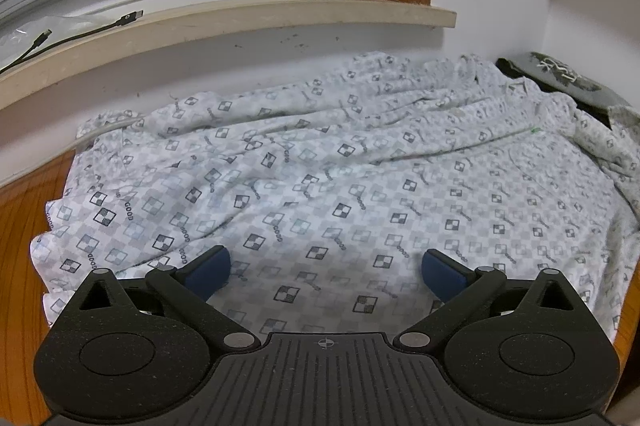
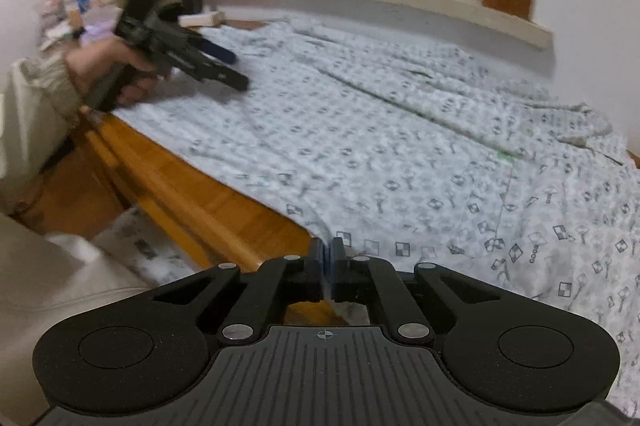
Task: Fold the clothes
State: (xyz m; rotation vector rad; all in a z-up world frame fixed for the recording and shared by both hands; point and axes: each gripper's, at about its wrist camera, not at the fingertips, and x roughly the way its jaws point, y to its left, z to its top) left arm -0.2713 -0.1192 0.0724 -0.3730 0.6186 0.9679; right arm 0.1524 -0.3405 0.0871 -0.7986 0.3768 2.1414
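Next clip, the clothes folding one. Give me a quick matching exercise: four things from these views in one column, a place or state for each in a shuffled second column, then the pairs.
Column one:
1. left gripper
2. right gripper
3. patterned shirt
4. black cable

Column two:
A. lies on the window sill
B. spread out over the wooden table
C. jaws shut, at the shirt's near edge
D. jaws wide open above the cloth

Pairs: 1-D, 2-C, 3-B, 4-A
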